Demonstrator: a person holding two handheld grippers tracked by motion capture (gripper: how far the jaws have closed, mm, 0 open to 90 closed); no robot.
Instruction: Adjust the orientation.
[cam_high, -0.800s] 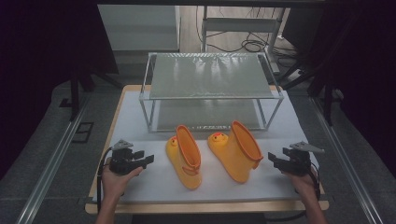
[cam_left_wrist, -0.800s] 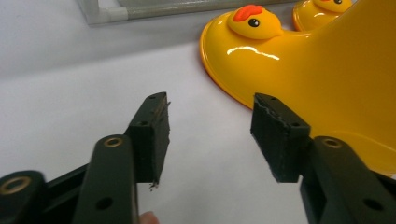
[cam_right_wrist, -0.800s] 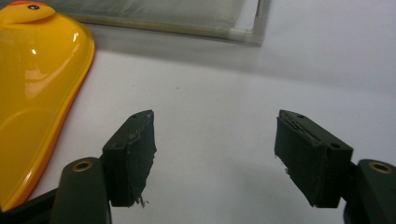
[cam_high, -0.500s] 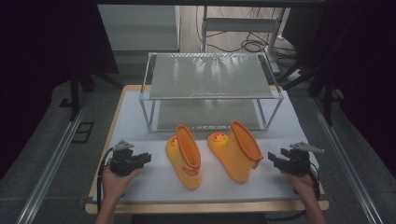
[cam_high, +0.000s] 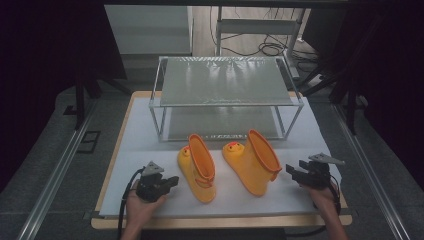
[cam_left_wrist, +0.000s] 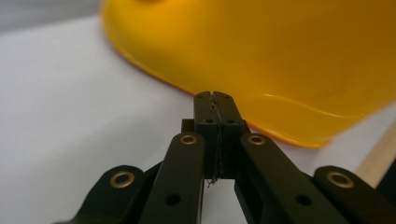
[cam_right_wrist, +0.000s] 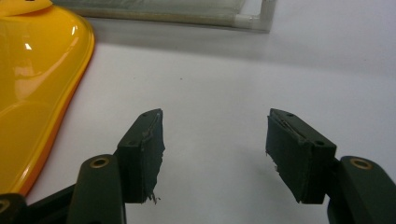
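Nearest, at the bottom of the high view, two hands come in over the table edge, each holding a gripper low over the white table top (cam_high: 140, 130). The left gripper (cam_high: 172, 181) points toward the left boot (cam_high: 197, 167); in the left gripper view its jaws are pressed together with nothing between them, and their tips (cam_left_wrist: 214, 99) sit just short of that boot's yellow side (cam_left_wrist: 261, 51), near its orange-edged rim. Whether the tips actually touch the boot is hard to say from so close; they look to be just beside it. The right gripper (cam_high: 292, 171) lies to the right of the right boot (cam_high: 252, 162), close to it but apart. In the right gripper view its jaws stand wide apart (cam_right_wrist: 215, 154) with only bare white surface between them, and the right boot's glossy yellow wall (cam_right_wrist: 37, 84) fills the left edge of that view.

Both boots lie on the table between the two grippers, side by side, yellow with orange inside their openings, each with a small duck face at the toe end that points away from the person. Beyond them stands a two-level metal-framed rack (cam_high: 227, 82), its lower shelf just behind the boots' toes. Farther back, cables (cam_high: 265, 49) lie on the floor.
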